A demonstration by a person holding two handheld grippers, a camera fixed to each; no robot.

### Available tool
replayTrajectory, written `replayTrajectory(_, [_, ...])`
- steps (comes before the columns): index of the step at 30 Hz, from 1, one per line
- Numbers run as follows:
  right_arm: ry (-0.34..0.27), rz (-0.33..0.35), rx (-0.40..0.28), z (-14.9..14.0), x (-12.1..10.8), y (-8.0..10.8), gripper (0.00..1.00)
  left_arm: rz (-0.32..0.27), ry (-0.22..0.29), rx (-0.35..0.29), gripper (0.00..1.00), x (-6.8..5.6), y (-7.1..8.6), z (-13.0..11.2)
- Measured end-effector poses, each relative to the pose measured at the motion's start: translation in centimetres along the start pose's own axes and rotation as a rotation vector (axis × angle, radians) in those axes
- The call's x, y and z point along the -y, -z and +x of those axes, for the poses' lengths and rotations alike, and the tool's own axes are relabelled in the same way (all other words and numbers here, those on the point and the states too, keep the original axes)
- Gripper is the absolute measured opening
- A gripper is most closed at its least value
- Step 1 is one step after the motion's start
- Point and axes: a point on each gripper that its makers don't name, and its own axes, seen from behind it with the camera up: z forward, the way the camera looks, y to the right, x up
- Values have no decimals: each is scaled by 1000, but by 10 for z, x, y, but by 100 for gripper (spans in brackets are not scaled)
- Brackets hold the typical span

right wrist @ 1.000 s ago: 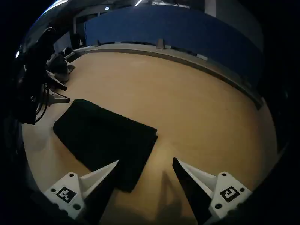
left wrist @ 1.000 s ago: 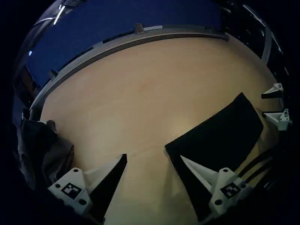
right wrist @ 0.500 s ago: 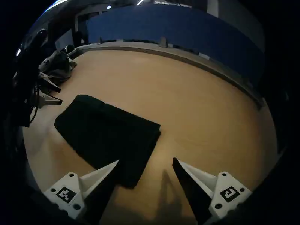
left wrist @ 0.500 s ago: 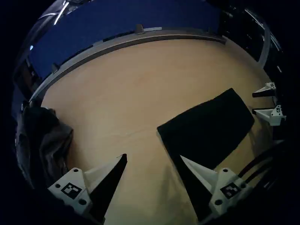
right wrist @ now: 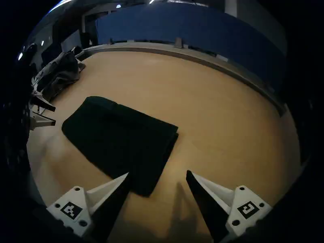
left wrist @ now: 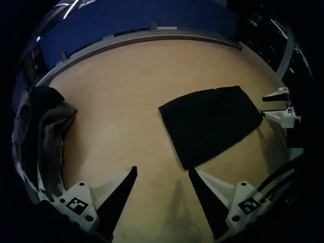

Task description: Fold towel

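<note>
Pale wood desk (left wrist: 133,101) backed by a blue partition (right wrist: 194,24), dark towel (left wrist: 208,121) flat near its middle, between my two tools

My left tongs (left wrist: 162,169) and right tongs (right wrist: 157,173) both stand spread, nothing between their fingers. The towel's long axis runs roughly from one tool to the other: ahead and rightward of the left tongs, ahead and leftward of the right tongs, with a corner just beside each. I judge the right tongs slightly nearer, though the dim light makes that hard to call. The edge facing them looks layered, probably folded already. A cloth heap (left wrist: 44,129) lies toward the desk's far left corner, well apart
</note>
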Motion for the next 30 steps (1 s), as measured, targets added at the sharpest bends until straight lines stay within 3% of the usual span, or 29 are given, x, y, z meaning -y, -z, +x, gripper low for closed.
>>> replayTrajectory(9, [6, 38, 16, -13, 10, 1, 99, 9, 20, -11, 94, -3, 16, -13])
replayTrajectory(23, [-44, 115, 60, -29, 26, 0, 44, 4, 72, -23, 95, -16, 37, -34])
replayTrajectory(30, [-64, 115, 80, -34, 27, -4, 37, -6, 90, -27, 94, -20, 42, -38])
